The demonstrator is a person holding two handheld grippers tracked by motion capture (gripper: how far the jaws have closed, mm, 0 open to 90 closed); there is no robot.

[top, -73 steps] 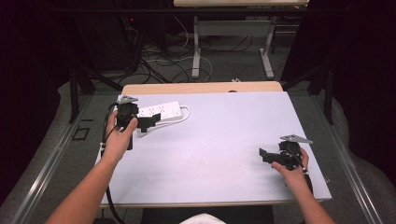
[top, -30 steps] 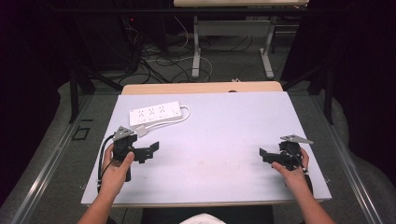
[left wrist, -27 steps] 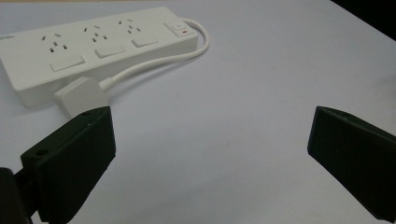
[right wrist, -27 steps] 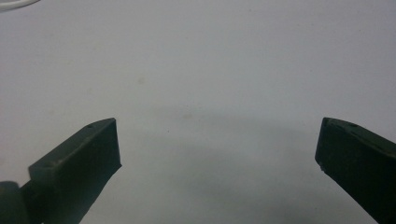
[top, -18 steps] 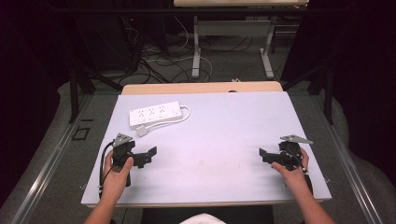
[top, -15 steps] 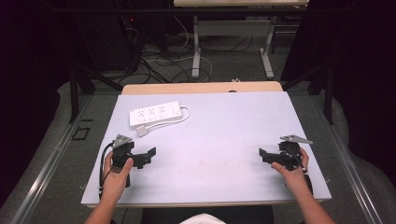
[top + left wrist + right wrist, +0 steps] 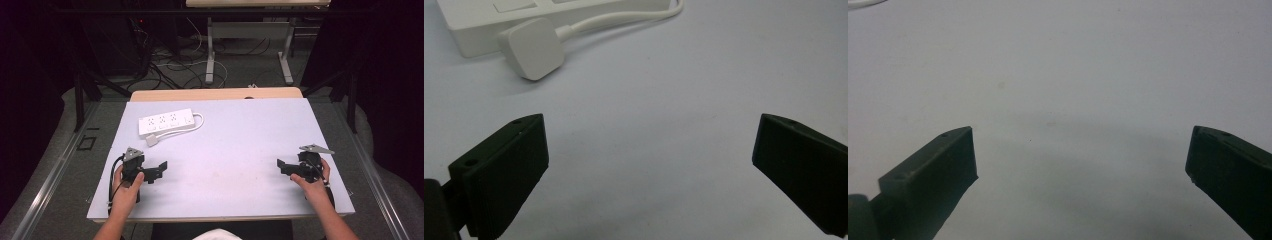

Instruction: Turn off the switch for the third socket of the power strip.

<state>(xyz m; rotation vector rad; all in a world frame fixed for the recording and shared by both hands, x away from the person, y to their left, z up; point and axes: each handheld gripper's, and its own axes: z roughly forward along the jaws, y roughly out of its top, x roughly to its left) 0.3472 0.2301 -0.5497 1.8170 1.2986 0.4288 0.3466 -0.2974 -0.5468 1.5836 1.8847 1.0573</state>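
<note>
High view sets the left gripper (image 7: 159, 169) and the right gripper (image 7: 283, 166) low on the pale table (image 7: 240, 145), well apart, each pointing toward the middle. In both gripper views the 2 black jaws stand wide with nothing between them. The white power strip (image 7: 166, 122) lies ahead of the left jaws, well beyond their tips, its square plug (image 7: 533, 47) resting just beside the strip's near edge and its cord (image 7: 624, 16) looping back along it.

A likely slip: if the left jaws close on the cord rather than the plug body, the strip could drag across the smooth matte top, or the rounded plug could squirt free.

Beyond the table's far edge, tangled cables (image 7: 170, 55) and metal table legs (image 7: 211, 55) stand on a grey floor in a dark room.
</note>
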